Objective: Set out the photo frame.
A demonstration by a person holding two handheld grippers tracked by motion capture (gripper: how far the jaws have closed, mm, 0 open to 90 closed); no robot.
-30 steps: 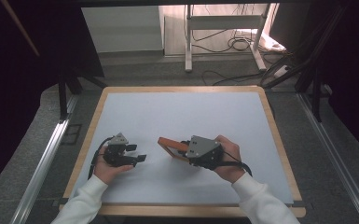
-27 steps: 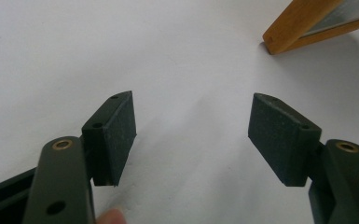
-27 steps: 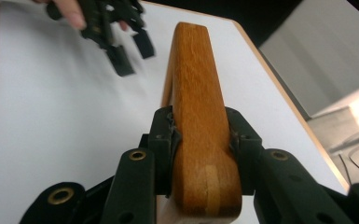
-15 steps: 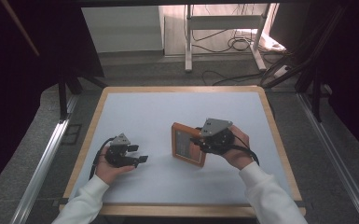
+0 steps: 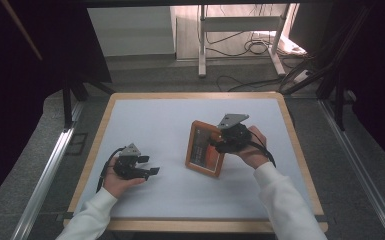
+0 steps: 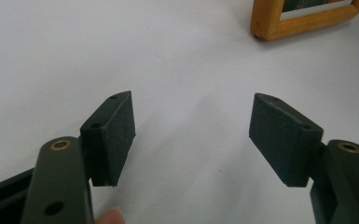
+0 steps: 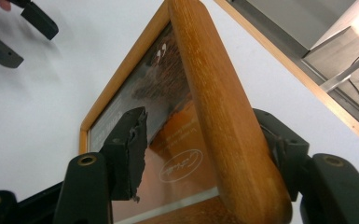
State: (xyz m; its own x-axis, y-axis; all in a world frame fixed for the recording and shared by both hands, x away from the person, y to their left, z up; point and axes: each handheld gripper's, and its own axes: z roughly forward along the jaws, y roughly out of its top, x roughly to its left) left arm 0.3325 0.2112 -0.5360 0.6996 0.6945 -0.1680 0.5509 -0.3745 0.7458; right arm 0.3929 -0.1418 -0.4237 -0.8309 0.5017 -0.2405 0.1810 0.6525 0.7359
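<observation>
Tongs first: the right tongs [image 5: 219, 142] clamp the wooden side rail of a picture frame [image 5: 205, 150], one dark foam pad [image 7: 129, 144] pressed on the glass front and the other behind the rail, while the left tongs [image 5: 152, 171] stand wide apart with nothing between their pads.

Largest is the worktop [image 5: 155, 120], a flat rectangle with a matte white surface and a light wooden border. Around it lie grey floor, metal rails and loose cables beyond the far edge.

Next comes the picture frame, a rectangle of rounded, orange-toned wood with visible grain. Behind its glossy glass sits an orange and dark print with white lettering too small to read. It stands tilted on its lower edge right of the worktop's centre, the upper part gripped at its right side.

The right hand [image 5: 252, 150], in a white sleeve, reaches in from the lower right and holds its tongs pointing left. The left hand [image 5: 117, 177] rests low on the left side, its tongs aimed right toward the frame, well apart from it.
</observation>
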